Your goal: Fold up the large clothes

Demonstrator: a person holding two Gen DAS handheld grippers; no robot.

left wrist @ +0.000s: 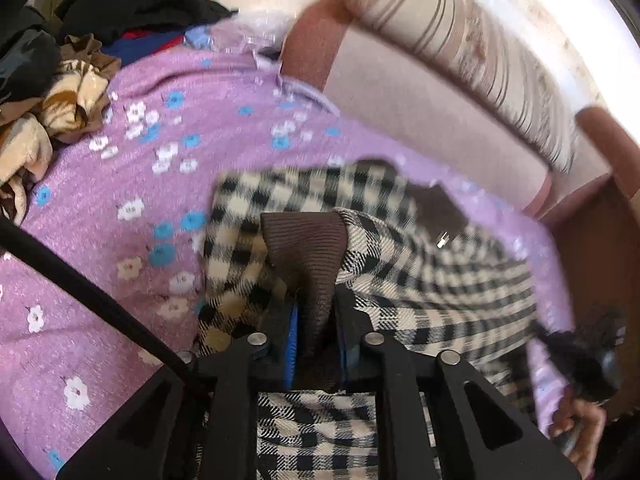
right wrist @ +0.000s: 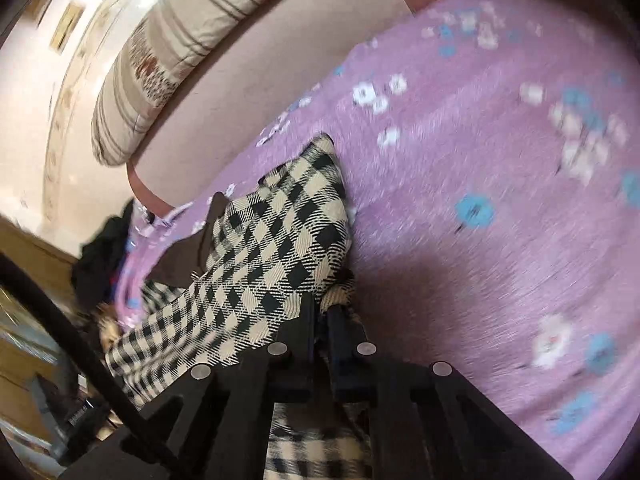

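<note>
A black-and-cream checked jacket (left wrist: 424,276) with brown ribbed trim lies bunched on a purple flowered bedspread (left wrist: 120,184). My left gripper (left wrist: 316,320) is shut on the jacket's brown ribbed cuff (left wrist: 308,248). My right gripper (right wrist: 322,308) is shut on a checked edge of the same jacket (right wrist: 280,248), lifted a little above the bedspread (right wrist: 500,184). The right gripper and the hand holding it show at the lower right of the left wrist view (left wrist: 580,360).
A pile of other clothes (left wrist: 80,52), black, blue and brown-cream, sits at the far left of the bed. A striped cushion (left wrist: 460,40) rests on the pink padded bed end (left wrist: 420,104). A wooden frame edge (left wrist: 600,256) lies at right.
</note>
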